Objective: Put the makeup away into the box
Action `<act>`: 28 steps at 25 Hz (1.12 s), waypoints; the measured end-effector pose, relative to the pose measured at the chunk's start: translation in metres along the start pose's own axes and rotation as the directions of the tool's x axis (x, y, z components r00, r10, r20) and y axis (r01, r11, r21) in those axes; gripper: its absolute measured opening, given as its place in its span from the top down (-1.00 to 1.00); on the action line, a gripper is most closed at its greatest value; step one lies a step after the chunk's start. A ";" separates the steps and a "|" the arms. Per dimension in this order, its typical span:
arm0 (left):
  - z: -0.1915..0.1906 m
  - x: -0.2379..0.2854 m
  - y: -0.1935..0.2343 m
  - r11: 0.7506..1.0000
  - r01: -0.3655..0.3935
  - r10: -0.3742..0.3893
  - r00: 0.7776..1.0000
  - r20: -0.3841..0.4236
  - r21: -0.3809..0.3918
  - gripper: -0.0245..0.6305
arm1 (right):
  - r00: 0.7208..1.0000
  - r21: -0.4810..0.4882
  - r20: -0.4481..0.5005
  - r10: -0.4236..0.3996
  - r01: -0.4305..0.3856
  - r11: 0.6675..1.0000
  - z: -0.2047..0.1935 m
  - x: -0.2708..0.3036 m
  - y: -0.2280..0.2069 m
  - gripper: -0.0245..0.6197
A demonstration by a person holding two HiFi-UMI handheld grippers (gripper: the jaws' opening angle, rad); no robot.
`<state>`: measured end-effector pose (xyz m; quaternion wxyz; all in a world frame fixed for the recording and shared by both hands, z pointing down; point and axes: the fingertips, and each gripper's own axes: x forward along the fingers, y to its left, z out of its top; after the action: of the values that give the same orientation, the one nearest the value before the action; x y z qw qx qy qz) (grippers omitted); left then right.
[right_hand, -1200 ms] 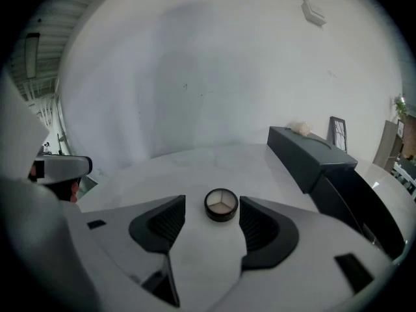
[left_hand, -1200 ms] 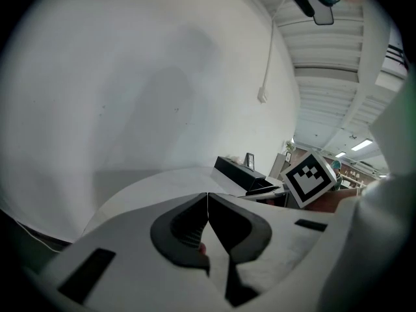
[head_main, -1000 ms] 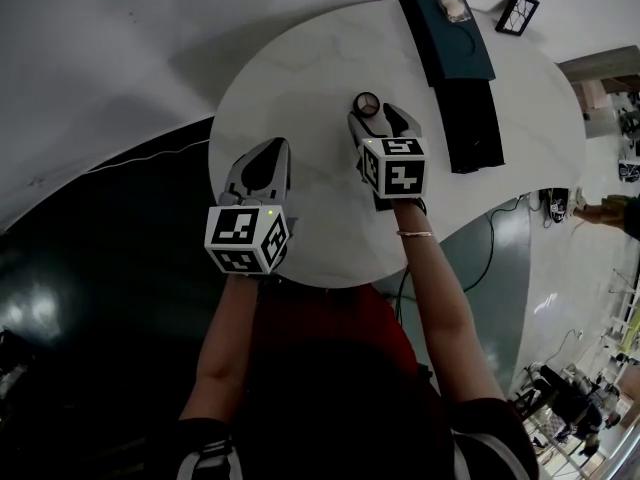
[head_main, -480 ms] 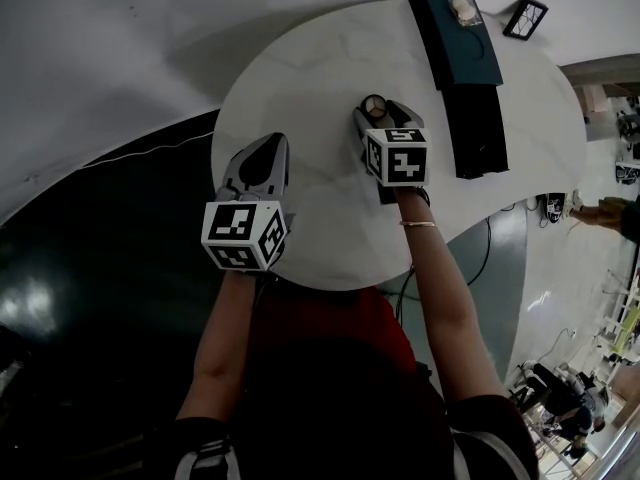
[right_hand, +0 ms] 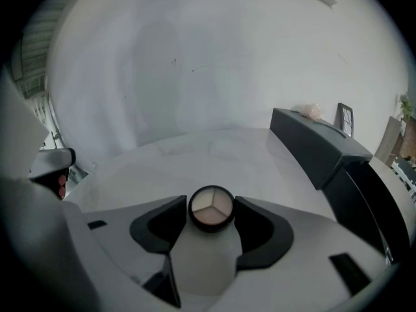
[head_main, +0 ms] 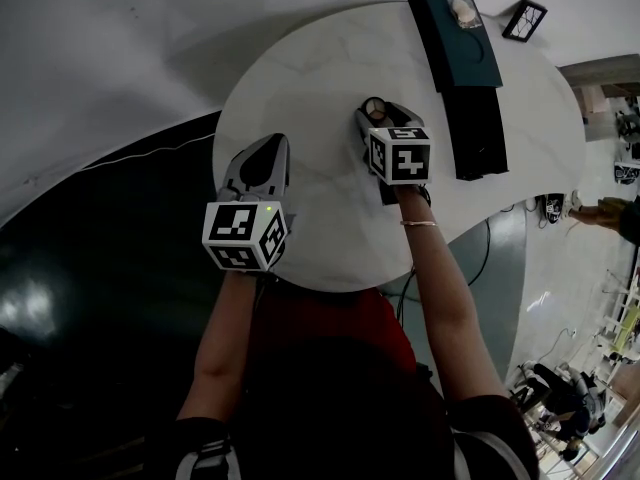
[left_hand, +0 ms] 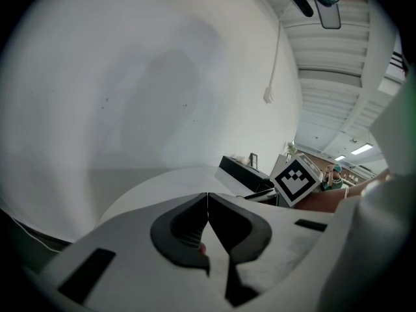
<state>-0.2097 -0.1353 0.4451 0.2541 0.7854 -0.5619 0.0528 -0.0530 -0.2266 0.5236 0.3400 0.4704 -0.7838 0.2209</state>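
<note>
Centrally, right tool pinches compact.

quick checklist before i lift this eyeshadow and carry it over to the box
1. Eyeshadow compact centred between the right tool's jaws: ok.
2. Both jaws touching its sides: ok, they look closed on it.
3. Compact lifted off the table: cannot tell.
4. Box open where the compact should go: cannot tell from these views.
5. Path from compact to box: ok, only bare tabletop shows between them in the head view.
6. Left tool out of the way: ok, jaws together with nothing between them, well to the left of the compact.
</note>
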 end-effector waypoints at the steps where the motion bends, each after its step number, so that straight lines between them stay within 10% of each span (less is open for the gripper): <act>1: 0.000 0.000 0.000 1.000 0.000 0.000 1.000 0.002 0.000 0.86 | 1.000 0.002 0.000 0.000 0.000 1.000 0.000 0.000 -0.001 0.18; 28: 0.013 0.017 -0.088 0.978 0.153 -0.151 0.988 -0.022 0.144 0.86 | 0.974 0.152 0.166 -0.154 0.129 0.980 -0.001 -0.127 -0.075 0.22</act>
<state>-0.1260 -0.1344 0.4096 0.2027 0.8422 -0.4936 0.0780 0.0552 -0.1855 0.4324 0.2502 0.5654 -0.7579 0.2081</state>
